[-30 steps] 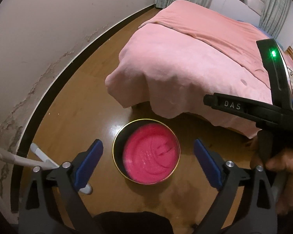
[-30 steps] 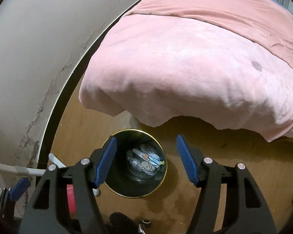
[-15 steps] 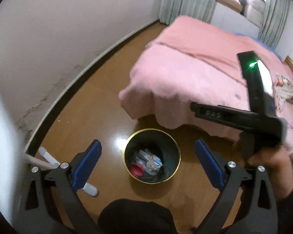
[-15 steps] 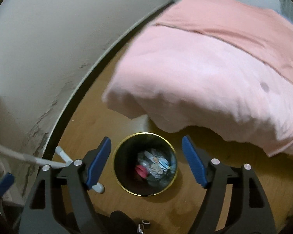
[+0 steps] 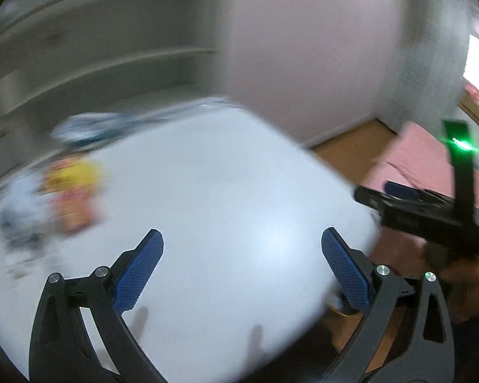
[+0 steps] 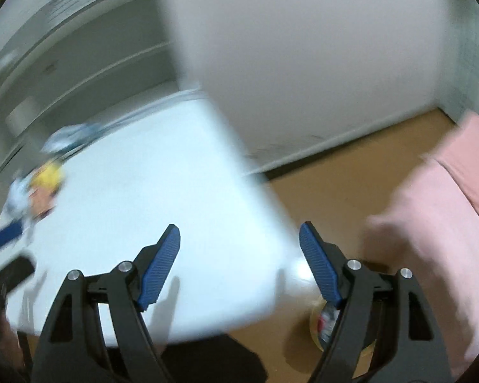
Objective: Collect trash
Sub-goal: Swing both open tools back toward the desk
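Both cameras had swung up and left from the trash bin on the floor, so that a white table (image 5: 226, 210) filled each view, heavily blurred by motion. The left gripper (image 5: 242, 268) hung over the table's near part with its blue pads (image 5: 137, 274) spread wide and nothing between them. The right gripper (image 6: 239, 265) was likewise wide open and empty, poised over the table's near right corner; in the left wrist view it appeared at the right edge with a green light showing. At the far left of the table lay a smeared cluster of trash: a yellow and red wrapper (image 5: 72, 191), beside pale crumpled pieces (image 5: 22, 217), and farther back a white and blue item (image 5: 86, 129); the blur hid what each was. The trash bin (image 6: 322, 325) peeked out on the wooden floor (image 6: 335, 188) behind the right gripper's right finger, below the table's corner. The pink bedspread (image 6: 444, 223) filled the right side.
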`<state>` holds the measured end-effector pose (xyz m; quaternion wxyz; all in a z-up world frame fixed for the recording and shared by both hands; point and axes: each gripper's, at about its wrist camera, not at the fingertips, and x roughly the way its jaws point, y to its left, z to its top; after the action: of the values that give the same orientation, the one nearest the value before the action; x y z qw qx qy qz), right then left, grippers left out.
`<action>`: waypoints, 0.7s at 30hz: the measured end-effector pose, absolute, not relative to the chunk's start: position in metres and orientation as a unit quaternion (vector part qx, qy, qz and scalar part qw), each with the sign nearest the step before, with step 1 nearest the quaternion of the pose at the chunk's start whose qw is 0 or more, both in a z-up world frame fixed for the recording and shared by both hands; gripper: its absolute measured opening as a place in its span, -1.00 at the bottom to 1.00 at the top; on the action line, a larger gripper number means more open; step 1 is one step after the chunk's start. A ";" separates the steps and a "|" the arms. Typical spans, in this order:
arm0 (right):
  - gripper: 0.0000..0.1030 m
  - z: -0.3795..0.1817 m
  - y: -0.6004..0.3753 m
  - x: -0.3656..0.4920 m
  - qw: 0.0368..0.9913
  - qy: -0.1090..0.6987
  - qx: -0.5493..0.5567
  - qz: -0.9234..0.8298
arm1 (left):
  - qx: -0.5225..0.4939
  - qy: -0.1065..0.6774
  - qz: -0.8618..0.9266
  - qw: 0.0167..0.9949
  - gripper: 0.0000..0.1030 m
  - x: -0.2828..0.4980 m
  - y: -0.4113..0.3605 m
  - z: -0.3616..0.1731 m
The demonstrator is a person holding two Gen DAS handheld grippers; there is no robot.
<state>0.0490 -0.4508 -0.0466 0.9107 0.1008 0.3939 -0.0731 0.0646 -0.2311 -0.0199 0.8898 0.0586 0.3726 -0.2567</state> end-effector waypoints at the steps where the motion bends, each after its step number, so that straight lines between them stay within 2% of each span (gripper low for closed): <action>1: 0.44 -0.044 -0.430 0.058 0.913 0.394 0.089 -0.051 | 0.054 0.373 -0.238 0.895 0.87 0.070 -0.213 -0.020; 6: 0.44 -0.040 -0.326 0.105 0.916 0.395 0.038 0.061 | 0.013 0.381 -0.122 0.916 0.87 0.088 -0.102 -0.024; 11: 0.44 -0.054 -0.251 0.141 0.904 0.410 0.013 0.116 | -0.017 0.387 -0.063 0.920 0.87 0.083 -0.025 -0.027; 15: 0.44 -0.063 -0.211 0.161 0.898 0.418 -0.008 0.134 | -0.035 0.393 -0.037 0.918 0.87 0.089 0.018 -0.033; 21: 0.44 -0.073 -0.182 0.184 0.897 0.426 -0.033 0.115 | -0.031 0.396 -0.026 0.917 0.87 0.086 0.037 -0.039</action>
<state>0.1843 -0.1820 -0.0729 0.8967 -0.0329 0.4261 0.1148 0.0864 0.0371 -0.0386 0.9171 -0.0312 0.3965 -0.0261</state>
